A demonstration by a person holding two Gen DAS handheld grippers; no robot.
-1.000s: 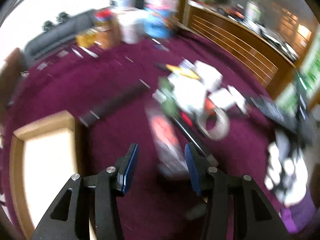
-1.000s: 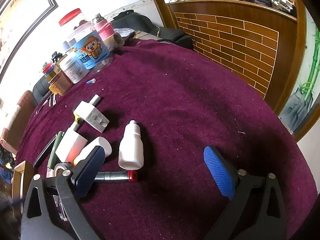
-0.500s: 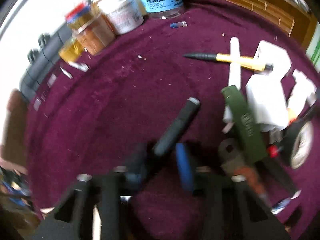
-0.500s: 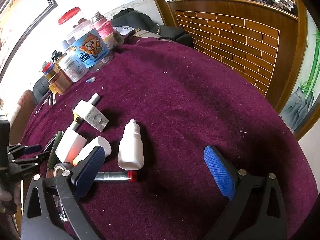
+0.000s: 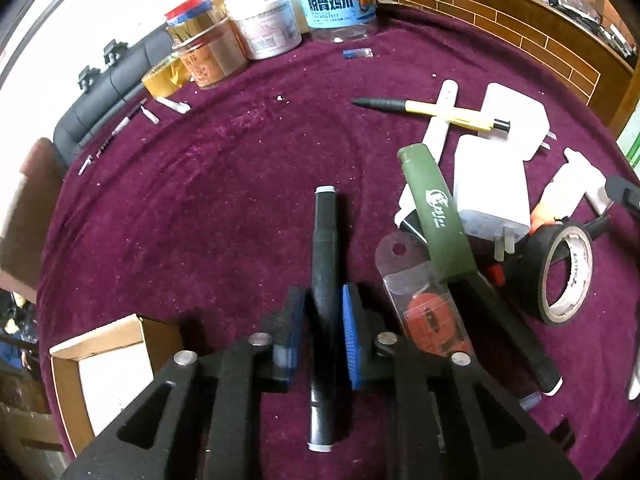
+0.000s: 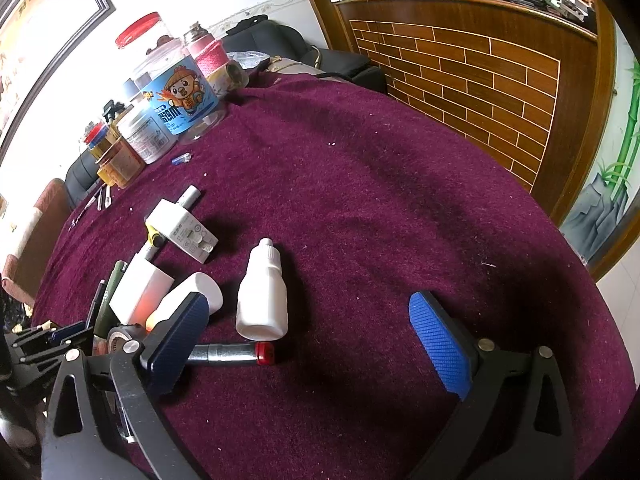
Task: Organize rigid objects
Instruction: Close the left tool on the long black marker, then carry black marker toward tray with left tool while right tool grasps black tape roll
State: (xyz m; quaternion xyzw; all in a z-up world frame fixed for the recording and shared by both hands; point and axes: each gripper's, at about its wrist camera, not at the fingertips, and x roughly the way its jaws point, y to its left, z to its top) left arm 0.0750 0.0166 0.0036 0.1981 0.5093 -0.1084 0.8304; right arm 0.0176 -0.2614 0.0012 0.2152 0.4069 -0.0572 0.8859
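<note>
The black marker lies lower centre of the left view on the purple cloth, gripped near its rear half by the left gripper, whose jaws have just been closing onto it. Held off-centre, it may pivot and droop on lifting. The gripper points steeply down. The cardboard box sits lower left. The right gripper hangs wide, empty.

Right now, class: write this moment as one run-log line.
left gripper: just closed on black marker | right gripper: open, holding nothing | white dropper bottle: lying on tablecloth | cardboard box: open
</note>
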